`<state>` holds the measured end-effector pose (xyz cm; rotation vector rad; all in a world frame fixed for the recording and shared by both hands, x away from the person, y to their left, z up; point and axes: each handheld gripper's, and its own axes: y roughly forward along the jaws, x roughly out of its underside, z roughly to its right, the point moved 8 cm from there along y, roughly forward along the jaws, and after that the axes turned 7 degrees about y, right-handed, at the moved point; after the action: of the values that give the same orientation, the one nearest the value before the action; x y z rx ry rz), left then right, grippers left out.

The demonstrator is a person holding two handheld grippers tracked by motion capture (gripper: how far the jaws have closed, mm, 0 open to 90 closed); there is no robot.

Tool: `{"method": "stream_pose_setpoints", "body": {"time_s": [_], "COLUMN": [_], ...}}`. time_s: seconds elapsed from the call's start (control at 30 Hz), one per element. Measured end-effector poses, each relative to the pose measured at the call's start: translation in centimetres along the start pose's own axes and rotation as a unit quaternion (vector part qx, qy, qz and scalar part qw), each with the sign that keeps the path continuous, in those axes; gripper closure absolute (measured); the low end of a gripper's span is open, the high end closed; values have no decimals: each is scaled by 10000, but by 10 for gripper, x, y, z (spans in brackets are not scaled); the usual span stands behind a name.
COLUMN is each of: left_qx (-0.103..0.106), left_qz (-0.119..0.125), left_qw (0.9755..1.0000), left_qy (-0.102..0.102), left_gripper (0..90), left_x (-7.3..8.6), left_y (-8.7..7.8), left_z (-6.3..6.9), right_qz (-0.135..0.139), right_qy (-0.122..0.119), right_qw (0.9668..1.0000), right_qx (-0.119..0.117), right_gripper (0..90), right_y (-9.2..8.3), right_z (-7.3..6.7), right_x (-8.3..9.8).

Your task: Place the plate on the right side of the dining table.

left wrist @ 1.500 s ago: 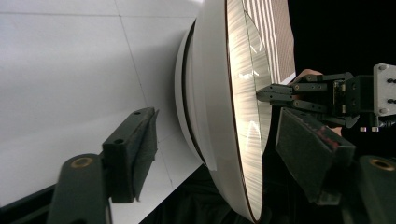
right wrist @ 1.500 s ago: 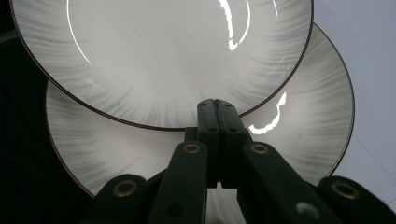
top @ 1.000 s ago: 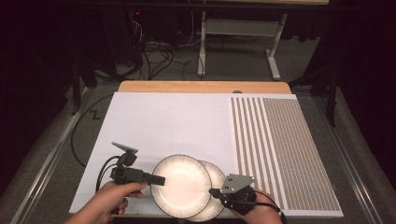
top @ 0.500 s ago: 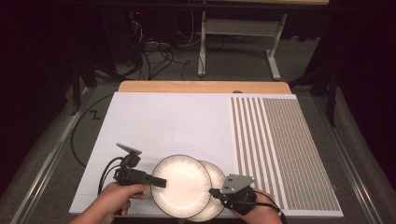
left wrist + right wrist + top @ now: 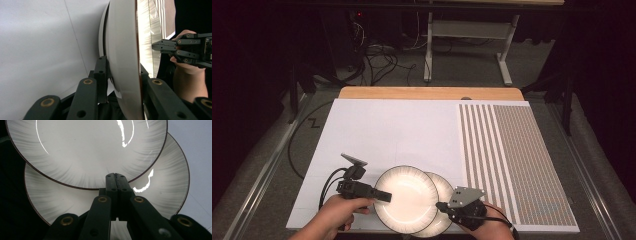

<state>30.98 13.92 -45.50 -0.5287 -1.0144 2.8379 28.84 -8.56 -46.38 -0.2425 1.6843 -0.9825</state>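
A: Two plates at the near edge of the counter (image 5: 402, 125); upper plate (image 5: 407, 192) overlapping the lower plate (image 5: 446, 187), rim pinched in the left gripper (image 5: 382, 196) fingers

B: Right gripper (image 5: 443, 205) fingers pressed closed on the lower rim. Aim unclear; plates' near edges cut off

Two glossy, glazed white plates, the upper plate (image 5: 406, 199) overlapping the lower plate (image 5: 443, 207) at its 3 o'clock side, lie on a matt white sheet (image 5: 387, 130) over a wooden desk (image 5: 427, 93), beside matt black plastic jaws.
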Motion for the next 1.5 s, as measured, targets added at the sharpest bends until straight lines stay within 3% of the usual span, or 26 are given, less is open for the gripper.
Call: {"method": "stream_pose_setpoints", "body": {"time_s": [0.43, 0.77, 1.17, 1.5], "left_qx": [-38, -131, -202, -247], "left_qz": [79, 158, 287, 449], "left_qw": [10000, 9997, 9991, 9980], "left_qy": [11, 125, 224, 376], "left_gripper": [743, 754, 759, 771], "left_x": [0, -2, -5, -9], "left_y": [-2, -2, -3, -6], "left_z": [1, 4, 4, 5], "right_qz": [-15, 237, 410, 714], "right_qy": [-27, 138, 393, 725], "right_qw": [10000, 9996, 9983, 9932], "right_qx": [-1, -19, 134, 568], "right_gripper": [900, 891, 776, 585], "right_y": [0, -9, -21, -36], "right_z": [0, 4, 22, 49], "right_x": [1, -3, -1, 3]}}
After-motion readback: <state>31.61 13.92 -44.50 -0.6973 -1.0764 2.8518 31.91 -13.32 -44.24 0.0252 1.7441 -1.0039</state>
